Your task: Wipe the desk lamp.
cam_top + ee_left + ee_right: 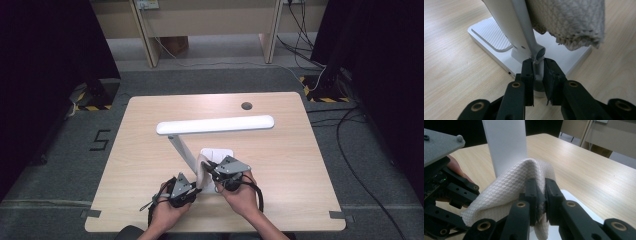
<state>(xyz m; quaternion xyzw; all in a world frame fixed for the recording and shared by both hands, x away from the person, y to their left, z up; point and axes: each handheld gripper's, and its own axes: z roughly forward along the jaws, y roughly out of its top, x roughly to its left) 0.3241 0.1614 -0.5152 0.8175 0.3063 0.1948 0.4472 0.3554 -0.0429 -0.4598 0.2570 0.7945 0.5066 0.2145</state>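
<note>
Two black claws work close together at the near edge of a pale wood-grain table point(280, 150), each held in a hand. The left gripper point(539, 65) is clamped on the lamp point(215, 124) low down, its jaws nearly together around the narrow white neck just under the round hinge knuckle, where the slanted arm meets the base. That base point(486, 35) is a flat, glossy white plastic slab with rounded corners and a finely ribbed panel, lying just beyond the jaws. The flat, smooth, matte white arm rises away above them.

The right gripper point(543, 192) pinches a cloth point(509, 192) between its closed jaws. This cloth is off-white, soft, woven in a small diamond waffle pattern, and it drapes in a rounded fold over the jaw tips, pressed against the lamp's flat arm right in front of them. Its frayed, nubbly lower edge hangs just above and beyond the left claw. From above, the lamp's long, slim, rounded head bar stretches level across the table beyond both claws.
</note>
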